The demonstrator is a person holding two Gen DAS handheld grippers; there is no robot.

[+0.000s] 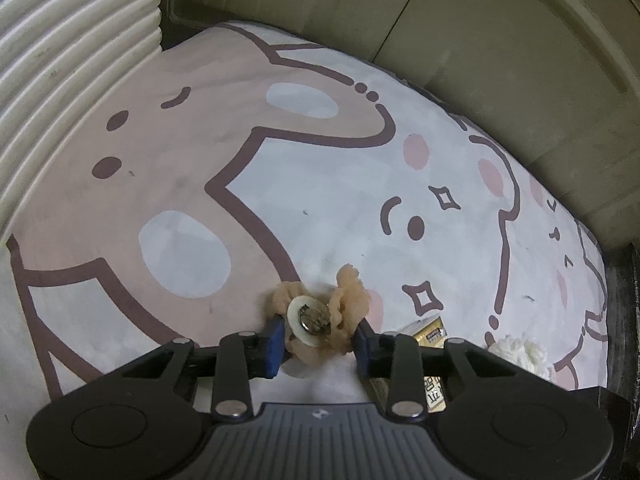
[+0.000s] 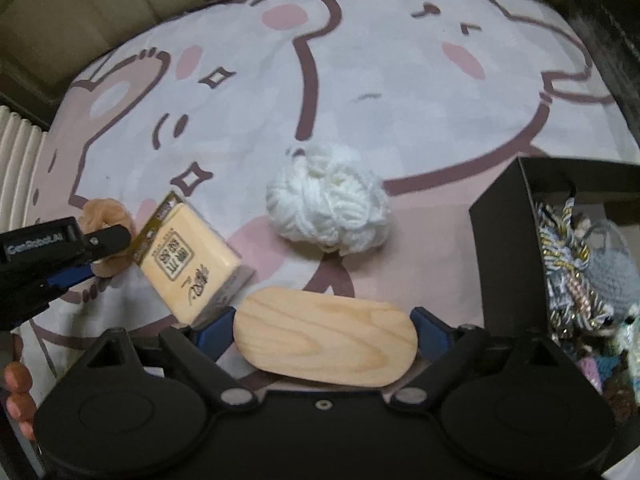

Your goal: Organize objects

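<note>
Cartoon-print mat (image 2: 400, 80): my left gripper (image 1: 320, 332) clamps peach hair clip (image 1: 316, 320); right gripper (image 2: 324, 328) spread around wooden oval (image 2: 324, 340), unpressed. Next: squeeze, carry toward black box (image 2: 508, 248).

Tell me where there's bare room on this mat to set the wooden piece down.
Most bare room lies on the mat beyond the white yarn ball, out to its far edge. Crowded: the near strip, where the soap packet, wooden piece, left claw and black box sit close together.
</note>
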